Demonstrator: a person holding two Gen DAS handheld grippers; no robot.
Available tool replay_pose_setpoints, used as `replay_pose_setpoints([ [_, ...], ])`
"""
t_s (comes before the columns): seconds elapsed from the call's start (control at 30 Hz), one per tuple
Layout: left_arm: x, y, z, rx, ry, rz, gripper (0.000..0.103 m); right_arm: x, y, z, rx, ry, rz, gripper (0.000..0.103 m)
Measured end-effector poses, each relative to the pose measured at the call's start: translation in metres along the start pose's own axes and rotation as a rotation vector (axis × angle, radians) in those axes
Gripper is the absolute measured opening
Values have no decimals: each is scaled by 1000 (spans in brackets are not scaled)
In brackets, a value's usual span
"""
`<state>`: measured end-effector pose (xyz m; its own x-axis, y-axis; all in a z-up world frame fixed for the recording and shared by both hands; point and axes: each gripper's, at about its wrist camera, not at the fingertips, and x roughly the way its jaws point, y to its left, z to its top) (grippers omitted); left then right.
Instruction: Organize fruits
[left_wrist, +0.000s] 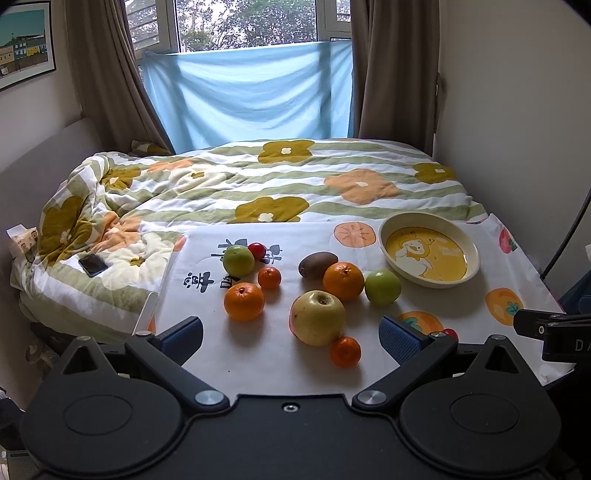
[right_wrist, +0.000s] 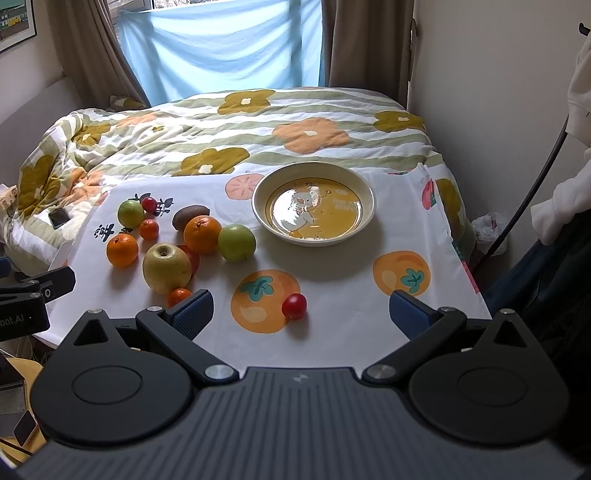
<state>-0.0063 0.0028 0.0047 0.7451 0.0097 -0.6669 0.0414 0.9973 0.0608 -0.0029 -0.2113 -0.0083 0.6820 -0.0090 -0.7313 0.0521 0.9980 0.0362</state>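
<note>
Loose fruit lies on a fruit-print cloth: a big yellow apple, two oranges, two green apples, a kiwi, small tangerines and a cherry tomato. An empty yellow duck bowl stands at the back right. Another red cherry tomato lies just ahead of my right gripper. My left gripper is open, with the big apple and a tangerine just ahead of its tips. Both grippers are open and empty.
The cloth covers a small table at the foot of a bed with a flowered quilt. A phone lies on the quilt at left. A wall and a dark cable stand at right.
</note>
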Motion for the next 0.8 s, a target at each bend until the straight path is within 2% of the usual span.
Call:
replay_pose_setpoints([
  [0.33,2,-1,5,-16,3,-1,103,-2,3,6,-3,7,15,103],
  [0.47,9,-6,8,-31,3,15,103,5,-1,16,-18,6,60,103],
  [0.7,38,-18,3,-60,25,62,103,42,-12,31,-48,4,155,103],
  [0.8,60,-23,-2,-59,49,58,103,68,-11,35,-69,19,178,103],
])
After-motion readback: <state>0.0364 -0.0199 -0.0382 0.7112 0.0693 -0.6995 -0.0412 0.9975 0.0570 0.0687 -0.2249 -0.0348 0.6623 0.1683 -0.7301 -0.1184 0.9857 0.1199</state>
